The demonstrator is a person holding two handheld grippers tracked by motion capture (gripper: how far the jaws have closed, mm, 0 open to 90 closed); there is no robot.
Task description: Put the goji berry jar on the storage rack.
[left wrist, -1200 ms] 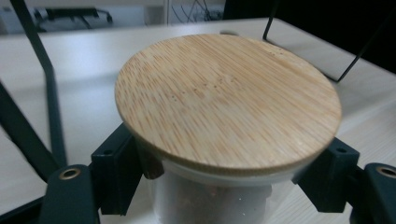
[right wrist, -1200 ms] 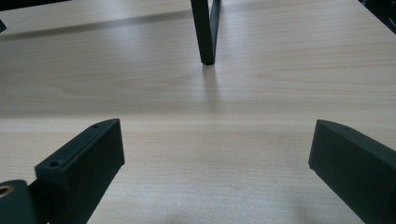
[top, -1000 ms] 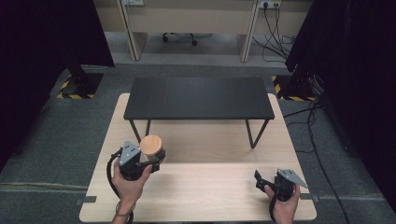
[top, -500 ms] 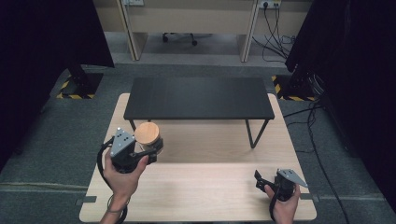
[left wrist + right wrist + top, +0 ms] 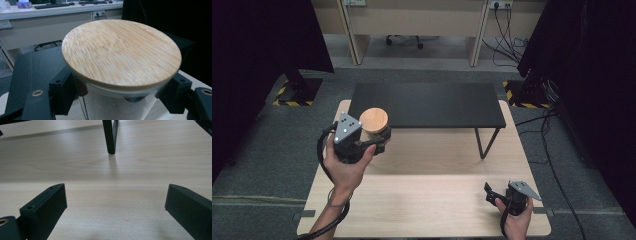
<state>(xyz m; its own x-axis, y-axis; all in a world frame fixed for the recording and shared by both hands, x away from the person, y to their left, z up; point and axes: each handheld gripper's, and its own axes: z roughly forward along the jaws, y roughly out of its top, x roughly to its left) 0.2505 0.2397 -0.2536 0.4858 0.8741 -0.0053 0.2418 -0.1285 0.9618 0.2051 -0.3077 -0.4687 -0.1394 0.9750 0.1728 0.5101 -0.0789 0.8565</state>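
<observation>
Bamboo-lidded and clear-walled, the jar (image 5: 374, 121) sits left of centre in the high view, pinched just under its lid by the left tongs (image 5: 379, 142), clear of the pale wooden bench (image 5: 432, 200) and beside the black shelf (image 5: 432, 105). At lower right, the right tongs (image 5: 488, 192) rest spread wide, with nothing between them.

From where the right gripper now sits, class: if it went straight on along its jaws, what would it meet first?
Probably the black leg of the raised shelf; the right gripper points over bare wooden table towards it, though depth is hard to judge.
</observation>
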